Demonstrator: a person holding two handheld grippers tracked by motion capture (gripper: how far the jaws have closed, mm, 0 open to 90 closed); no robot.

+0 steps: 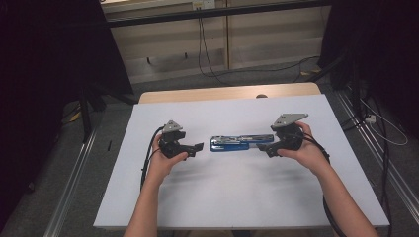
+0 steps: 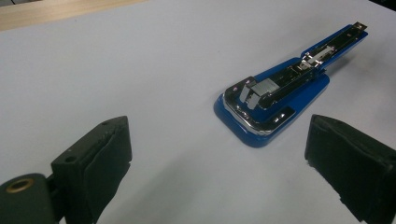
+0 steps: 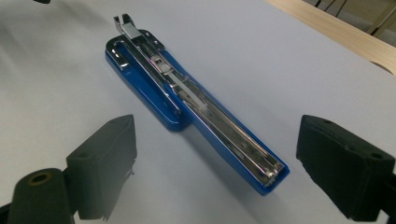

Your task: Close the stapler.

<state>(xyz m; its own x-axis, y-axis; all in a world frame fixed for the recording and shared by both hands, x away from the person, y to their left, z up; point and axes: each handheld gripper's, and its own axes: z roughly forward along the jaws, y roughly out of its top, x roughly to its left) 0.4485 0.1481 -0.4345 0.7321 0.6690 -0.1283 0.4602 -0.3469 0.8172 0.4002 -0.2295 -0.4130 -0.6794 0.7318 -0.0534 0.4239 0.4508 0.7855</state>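
Observation:
A blue stapler with shiny metal inner parts lies flat on the white table, stretched left to right between my two grippers. My left gripper sits just left of its wide end, jaws open and apart from it. In the left gripper view the stapler lies ahead of the open left gripper. My right gripper is at the narrow end, jaws open. In the right gripper view the stapler's narrow end reaches in between the two pads of the right gripper without touching them.
The white sheet covers a wooden tabletop whose far edge shows beyond it. Cables run over the floor behind the table, and metal rails flank it on both sides.

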